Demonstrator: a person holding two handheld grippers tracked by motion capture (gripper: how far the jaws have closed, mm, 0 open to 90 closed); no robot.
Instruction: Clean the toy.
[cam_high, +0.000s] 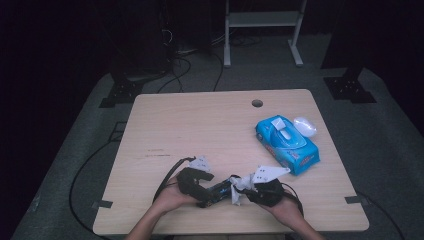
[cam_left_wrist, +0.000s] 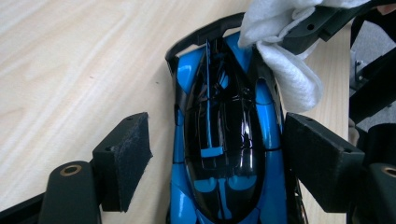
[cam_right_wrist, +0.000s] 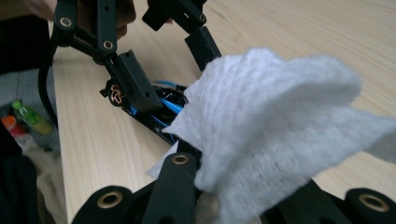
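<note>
A: Left gripper (cam_left_wrist: 217, 154): its 2 pads stand apart on either side of the toy car, 1 pad (cam_left_wrist: 123, 158) clear of the body, the other just beside it. No grip.

B: Right gripper (cam_right_wrist: 233, 186)?

A: Clamped together on a white wipe (cam_right_wrist: 275, 126), which drapes over the car's far end.

B: Note the surroundings, biggest first.

A: Wooden table (cam_high: 200, 125). Then the blue wipes pack (cam_high: 287, 144) on its right side, lid flipped up. Then the toy car (cam_left_wrist: 224, 140), blue with a glossy black canopy, lying flat near the table's near edge between both hands. Last, a small white object (cam_high: 305, 126) just beside the pack.
</note>
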